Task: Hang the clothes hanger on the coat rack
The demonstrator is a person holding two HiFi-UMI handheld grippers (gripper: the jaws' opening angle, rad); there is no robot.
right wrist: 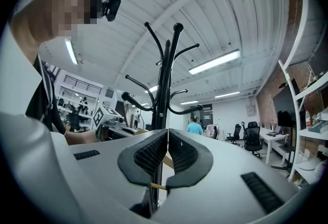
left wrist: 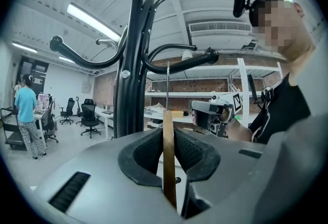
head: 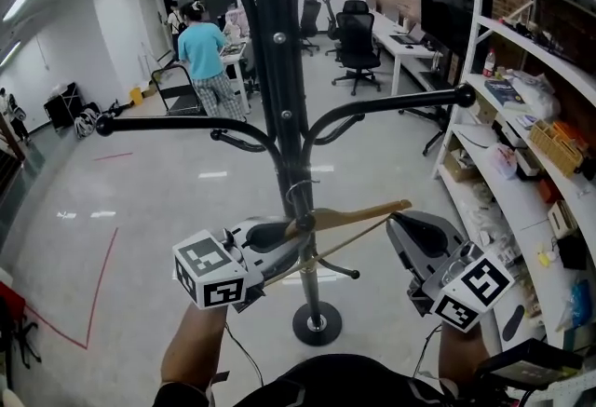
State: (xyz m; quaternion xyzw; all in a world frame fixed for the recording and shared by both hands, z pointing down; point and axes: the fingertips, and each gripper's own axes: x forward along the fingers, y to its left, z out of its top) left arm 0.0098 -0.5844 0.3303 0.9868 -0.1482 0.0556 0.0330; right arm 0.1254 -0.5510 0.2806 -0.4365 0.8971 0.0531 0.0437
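The black coat rack (head: pixel 270 70) stands right in front of me, its curved arms (head: pixel 391 102) spreading left and right. My left gripper (head: pixel 296 233) is shut on a wooden clothes hanger (head: pixel 358 214), and the wood (left wrist: pixel 168 177) stands edge-on between its jaws (left wrist: pixel 167 131). The hanger's metal hook (head: pixel 296 193) sits against the pole, below the arms, resting on none of them. My right gripper (head: pixel 393 223) is shut at the hanger's right end. In the right gripper view its tips (right wrist: pixel 167 132) meet, and a thin tan bar (right wrist: pixel 156 185) shows low in the gap.
White shelves (head: pixel 521 116) crowded with boxes and clutter run along the right. The rack's round base (head: pixel 317 323) rests on the floor close to my feet. A person in a teal shirt (head: pixel 200 51) stands at a desk far back, and office chairs (head: pixel 358 42) are farther off.
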